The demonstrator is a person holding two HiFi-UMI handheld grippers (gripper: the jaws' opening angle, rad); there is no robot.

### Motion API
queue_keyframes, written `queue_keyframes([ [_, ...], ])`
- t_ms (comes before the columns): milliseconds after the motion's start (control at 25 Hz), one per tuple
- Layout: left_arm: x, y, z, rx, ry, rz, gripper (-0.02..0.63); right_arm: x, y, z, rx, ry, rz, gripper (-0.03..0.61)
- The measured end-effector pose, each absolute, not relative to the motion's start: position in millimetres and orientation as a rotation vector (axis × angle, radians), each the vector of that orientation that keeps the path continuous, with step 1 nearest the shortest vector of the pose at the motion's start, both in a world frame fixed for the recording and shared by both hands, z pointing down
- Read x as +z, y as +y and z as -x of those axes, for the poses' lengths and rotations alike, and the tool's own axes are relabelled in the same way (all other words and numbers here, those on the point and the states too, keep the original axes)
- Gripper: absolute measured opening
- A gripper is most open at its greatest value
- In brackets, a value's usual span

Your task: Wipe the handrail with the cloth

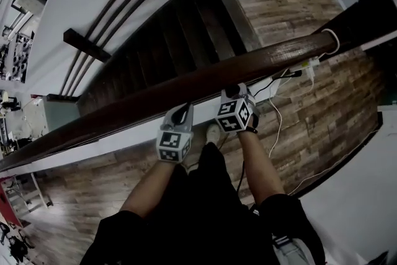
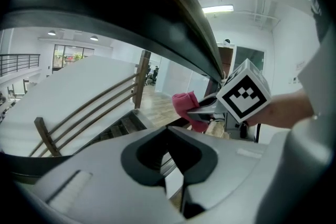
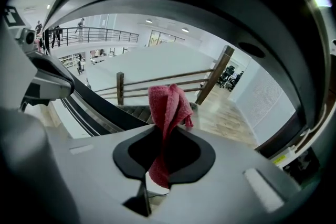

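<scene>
The person stands on the landing side of the dark wooden handrail (image 1: 205,77), which runs on a slant above the staircase (image 1: 180,28). Both tools are raised to its near edge.

The right gripper (image 3: 167,136) is pinching the pink-red cloth (image 3: 165,107). The jaws are pressed onto its lower part, and the free end stands up beyond the tips in a loose fold. I'd say it is held that way so there is soft, slack fabric to lay against the wood, rather than hard plastic.

From the left gripper view, the cloth sits close under the near edge of the rail, towards its upper end. I cannot tell whether it is touching the wood yet.

The left gripper (image 2: 169,136) has its jaws pressed together with nothing between them. It hovers just beside the right one, a little lower along the rail. It looks like a spare hand here, kept near but out of the cloth's way.

To my eye no stroke is visibly under way. The whole lower run of the rail stretches off to the person's left and is probably where the cloth must travel. A white cable (image 1: 278,127) trails over the plank floor (image 1: 322,115) by the person's feet, well clear of the rail.
</scene>
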State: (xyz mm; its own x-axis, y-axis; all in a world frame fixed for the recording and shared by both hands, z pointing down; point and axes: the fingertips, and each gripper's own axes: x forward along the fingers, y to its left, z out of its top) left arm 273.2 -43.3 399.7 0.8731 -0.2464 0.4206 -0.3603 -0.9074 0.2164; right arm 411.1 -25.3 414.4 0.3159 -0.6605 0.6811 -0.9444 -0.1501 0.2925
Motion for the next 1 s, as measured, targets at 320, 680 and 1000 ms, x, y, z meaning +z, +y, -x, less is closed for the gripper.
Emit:
queue_keyframes([
  [320, 402.6, -63.6, -232.7, 0.551, -0.578, -2.692, 0.000, 418.4, -39.4, -372.4, 0.496, -1.453, -1.808, 0.043],
  [680, 407.0, -84.1, -181.1, 0.533, -0.697, -2.649, 0.000, 419.5, -67.8, -309.9, 0.458, -1.546, -1.715, 0.043],
  [1000, 408.7, -105.8, -136.3, 0.523, -0.810, -2.616, 0.000, 425.3, -92.4, -256.2, 0.415, -1.613, -1.599, 0.043],
])
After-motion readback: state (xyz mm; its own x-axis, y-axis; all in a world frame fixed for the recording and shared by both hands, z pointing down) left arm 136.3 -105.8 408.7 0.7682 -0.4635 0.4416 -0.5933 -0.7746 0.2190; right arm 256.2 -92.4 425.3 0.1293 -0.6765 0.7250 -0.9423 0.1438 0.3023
